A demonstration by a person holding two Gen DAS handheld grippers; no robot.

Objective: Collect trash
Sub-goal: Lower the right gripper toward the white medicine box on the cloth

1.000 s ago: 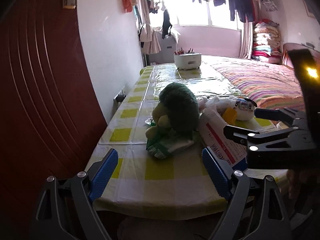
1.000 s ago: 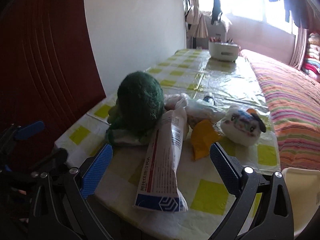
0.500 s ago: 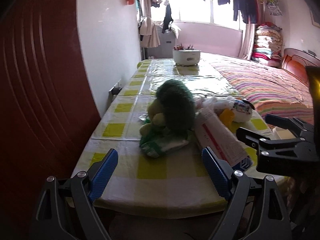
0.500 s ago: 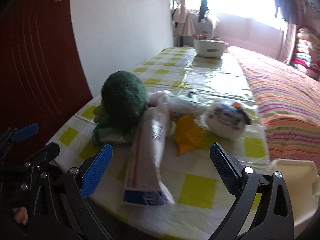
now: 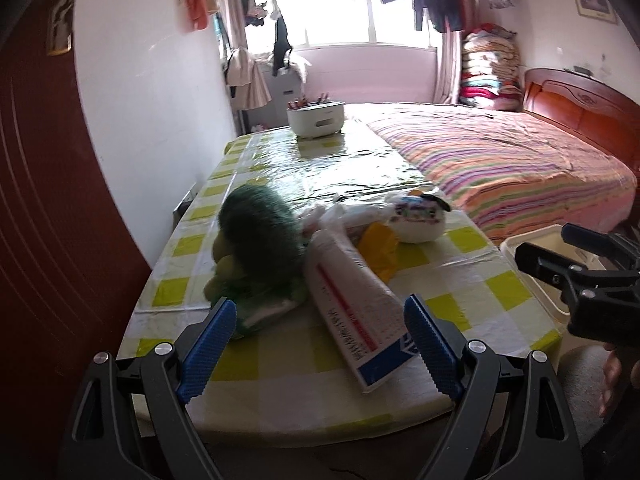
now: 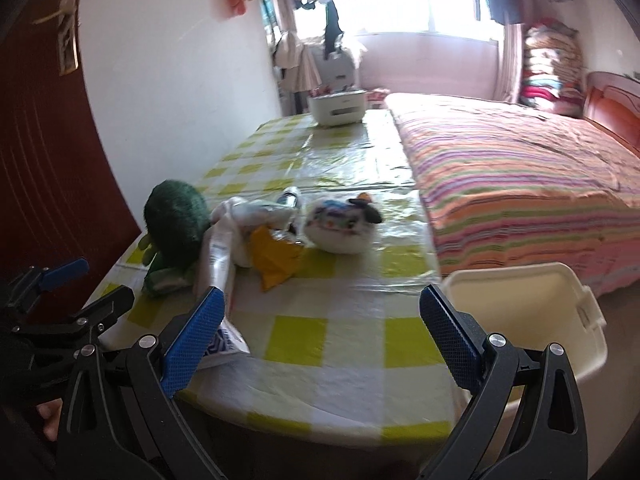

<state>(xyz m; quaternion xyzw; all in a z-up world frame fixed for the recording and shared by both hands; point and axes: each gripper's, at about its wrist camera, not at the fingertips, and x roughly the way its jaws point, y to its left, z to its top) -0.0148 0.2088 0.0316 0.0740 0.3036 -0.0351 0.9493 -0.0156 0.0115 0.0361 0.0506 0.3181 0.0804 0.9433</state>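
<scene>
left gripper (image 5: 316,338) agape, empty | right gripper (image 6: 320,330) agape, empty | table (image 6: 344,280), glossy checked cloth: 1 long white tube (image 5: 356,300), 1 crumpled orange wrapper (image 6: 274,260), 1 fuzzy green plush (image 5: 258,236) | 1 cream plastic bin (image 6: 532,308) beside table

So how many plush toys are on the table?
2: a green plush at the table's left side, and a white plush toward the bed side, with wrappers between them. Others may be hidden behind them.

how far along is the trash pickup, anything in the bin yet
Nothing looks done: what shows of the cream bin beside the table holds nothing. Both the left gripper and the right gripper are open and hold nothing. The white tube package, orange wrapper and clear plastic bag still lie on the tablecloth.
</scene>
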